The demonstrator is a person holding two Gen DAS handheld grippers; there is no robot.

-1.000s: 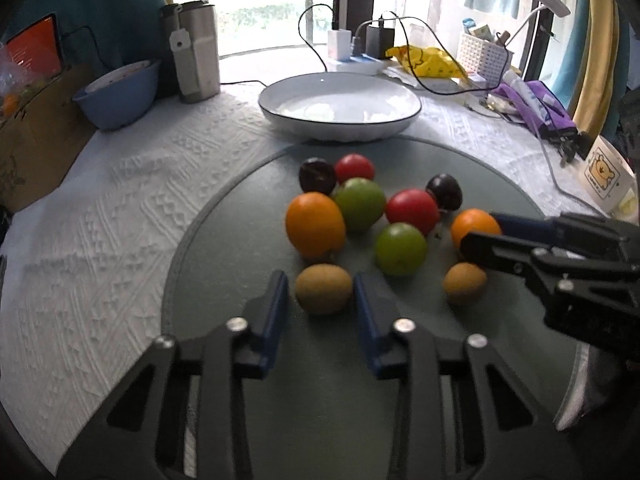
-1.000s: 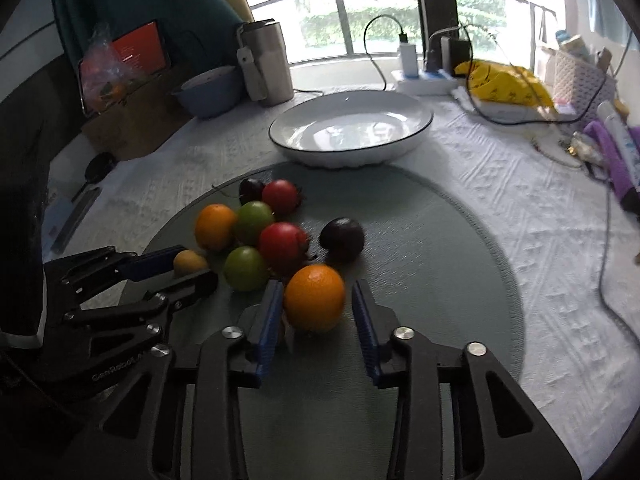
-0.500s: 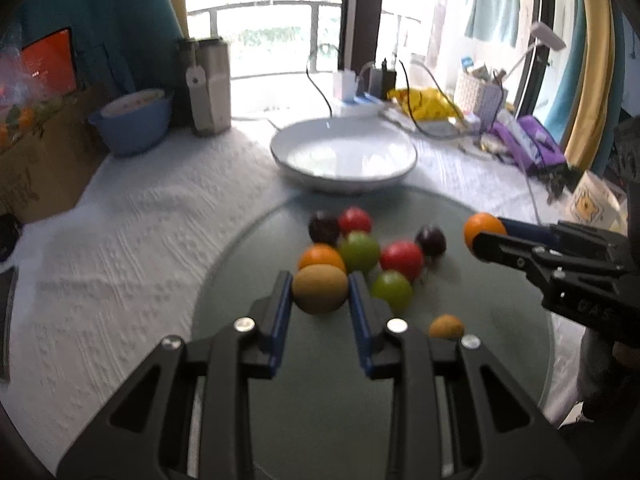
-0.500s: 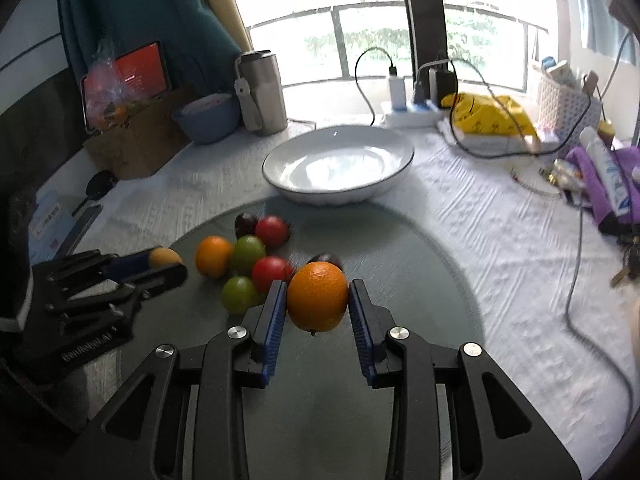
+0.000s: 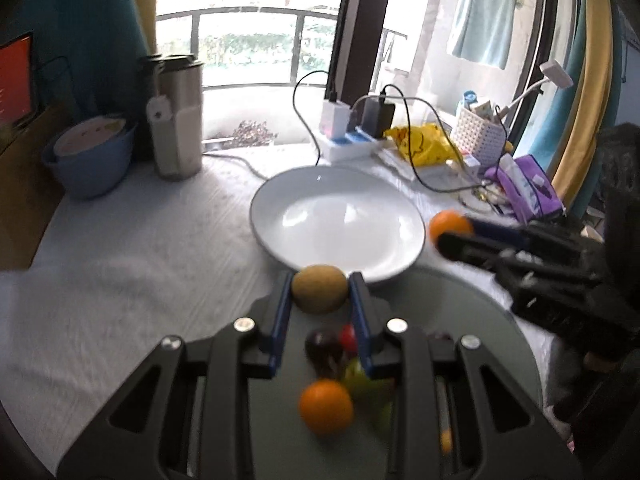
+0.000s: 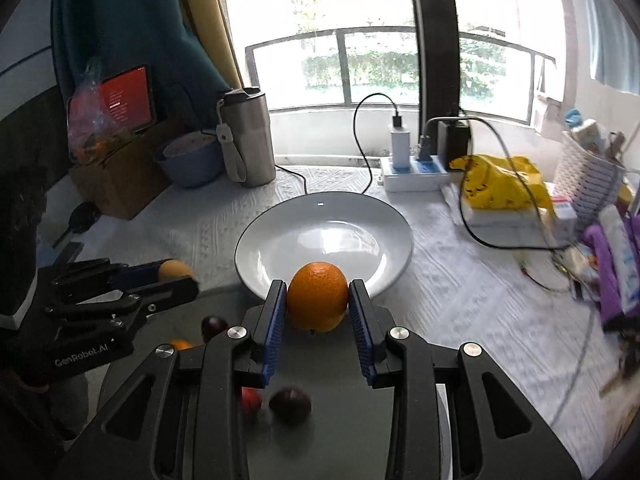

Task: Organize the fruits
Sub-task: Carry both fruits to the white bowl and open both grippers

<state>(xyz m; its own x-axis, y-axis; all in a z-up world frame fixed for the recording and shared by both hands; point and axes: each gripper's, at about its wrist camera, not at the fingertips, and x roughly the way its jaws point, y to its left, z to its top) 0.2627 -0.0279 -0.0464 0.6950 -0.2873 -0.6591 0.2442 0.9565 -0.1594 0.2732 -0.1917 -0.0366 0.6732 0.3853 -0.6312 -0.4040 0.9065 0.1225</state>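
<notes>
Left wrist view is showing the left gripper (image 5: 320, 290) pinching a kiwi (image 5: 319, 289) at the near rim of the white bowl (image 5: 280, 208), which is lying empty. The right gripper (image 6: 318, 300) is clamping an orange (image 6: 317, 297) before that bowl's edge. Nothing is placed yet; another orange (image 5: 326, 406), plums and other fruit are waiting on the grey mat (image 5: 460, 312).

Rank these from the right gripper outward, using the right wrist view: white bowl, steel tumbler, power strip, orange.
1. orange, between the right gripper's fingers.
2. white bowl, straight ahead.
3. steel tumbler, back left, and power strip, back right: too close to call.
</notes>
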